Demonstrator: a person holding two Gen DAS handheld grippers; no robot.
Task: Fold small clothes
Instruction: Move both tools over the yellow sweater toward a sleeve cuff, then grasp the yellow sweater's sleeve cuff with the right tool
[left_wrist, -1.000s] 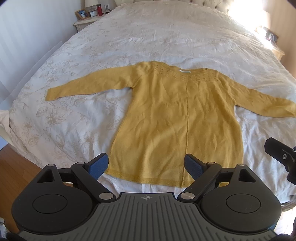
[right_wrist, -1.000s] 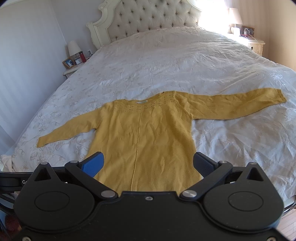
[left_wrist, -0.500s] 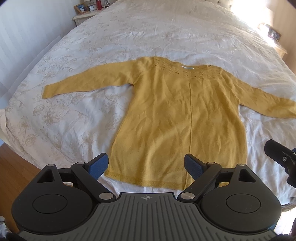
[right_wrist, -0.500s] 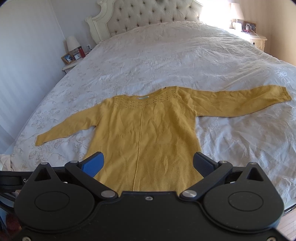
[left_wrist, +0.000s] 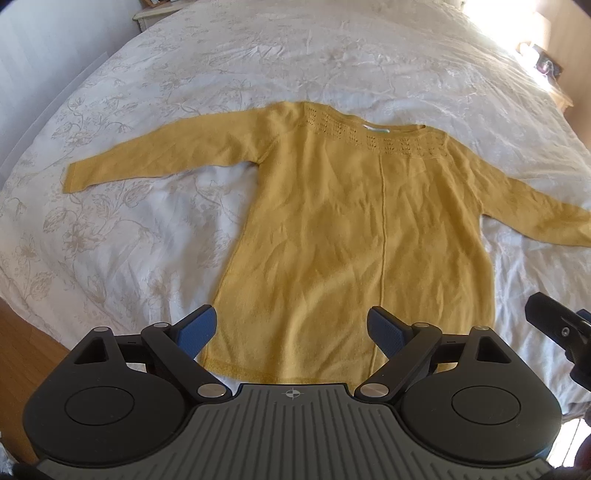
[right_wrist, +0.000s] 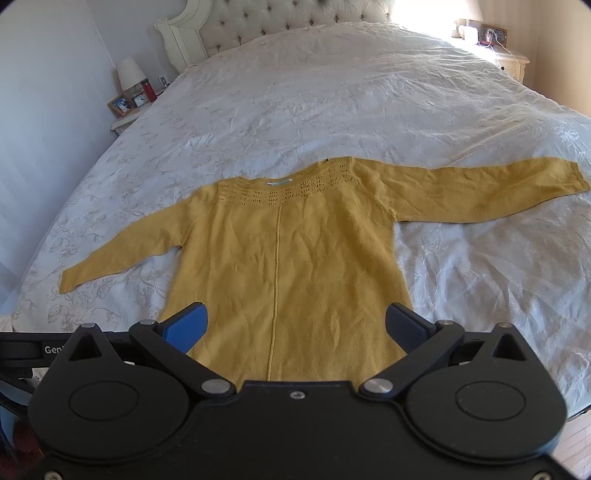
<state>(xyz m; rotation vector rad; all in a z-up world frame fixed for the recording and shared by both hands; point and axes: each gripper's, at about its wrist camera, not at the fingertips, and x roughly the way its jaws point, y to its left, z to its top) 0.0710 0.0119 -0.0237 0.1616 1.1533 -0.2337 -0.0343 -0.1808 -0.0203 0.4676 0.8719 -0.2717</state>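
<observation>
A mustard-yellow knit sweater (left_wrist: 347, 236) (right_wrist: 288, 266) lies flat on the bed, front up, both long sleeves spread out sideways and the hem nearest me. My left gripper (left_wrist: 291, 328) hovers above the hem, jaws wide apart, nothing between its blue pads. My right gripper (right_wrist: 295, 328) hangs over the lower body of the sweater, open and empty as well. A black part of the right gripper (left_wrist: 557, 328) shows at the right edge of the left wrist view.
The bed has a white floral quilt (right_wrist: 332, 103) and a tufted headboard (right_wrist: 295, 22). Nightstands with a lamp (right_wrist: 129, 74) and small items stand at both far corners. Wooden floor (left_wrist: 26, 347) shows past the bed's near-left edge.
Both grippers have moved forward and tilted down toward the sweater, which now looks larger and closer in both views. The jaws stayed wide apart. The sweater itself has not shifted.
</observation>
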